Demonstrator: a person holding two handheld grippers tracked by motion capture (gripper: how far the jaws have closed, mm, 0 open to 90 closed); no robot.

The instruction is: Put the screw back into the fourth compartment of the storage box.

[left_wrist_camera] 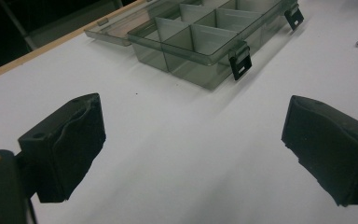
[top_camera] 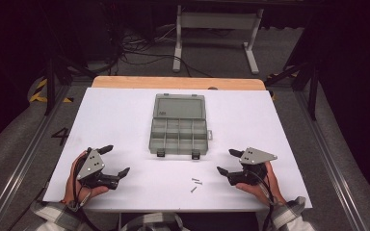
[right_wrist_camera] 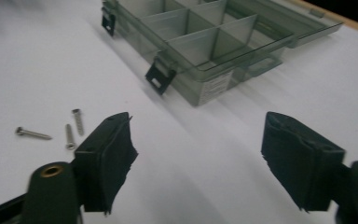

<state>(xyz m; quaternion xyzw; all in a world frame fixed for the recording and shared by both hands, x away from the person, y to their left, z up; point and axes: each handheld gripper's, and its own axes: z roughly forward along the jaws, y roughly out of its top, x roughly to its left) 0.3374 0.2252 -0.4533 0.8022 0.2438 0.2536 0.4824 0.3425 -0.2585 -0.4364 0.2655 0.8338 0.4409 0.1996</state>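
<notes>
Screws (top_camera: 195,184), three small, light, slippery steel pieces near the desk's (top_camera: 115,115) front edge, best pinched across the shank; right claw (top_camera: 225,161) and left claw (top_camera: 117,160) both gape, empty.

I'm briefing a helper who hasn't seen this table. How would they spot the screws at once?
Start at the white table and find the open grey compartment box at its middle. Nearer the person, between the box's front latches and the right gripper, lie three small screws. They are the only loose, shiny metal bits on the bare white surface.
</notes>
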